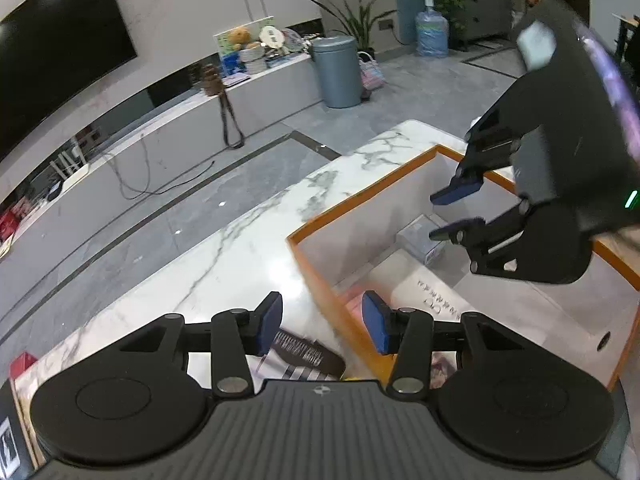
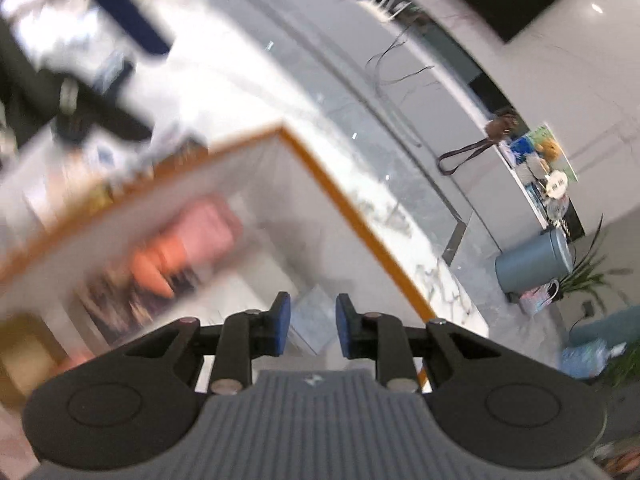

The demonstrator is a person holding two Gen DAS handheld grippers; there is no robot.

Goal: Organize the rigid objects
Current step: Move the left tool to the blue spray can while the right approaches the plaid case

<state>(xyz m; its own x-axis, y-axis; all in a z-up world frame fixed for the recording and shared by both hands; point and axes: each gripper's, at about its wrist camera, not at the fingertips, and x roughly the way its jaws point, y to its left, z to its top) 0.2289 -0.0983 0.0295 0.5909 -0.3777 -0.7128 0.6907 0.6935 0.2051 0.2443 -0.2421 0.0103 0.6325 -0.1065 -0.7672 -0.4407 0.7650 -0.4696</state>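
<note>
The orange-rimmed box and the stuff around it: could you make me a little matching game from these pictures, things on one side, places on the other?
Things:
1. small pale box
2. right gripper
3. grey bin
4. left gripper

Places:
A. on the floor by the TV bench
B. over the near rim of the orange-rimmed box
C. lying inside the orange-rimmed box
D. open, just above the small pale box

Pairs: 1-C, 2-D, 3-A, 4-B

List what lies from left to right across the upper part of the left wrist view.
TV → teddy bear → grey bin → water bottle → right tongs, open over the orange-rimmed box.
</note>
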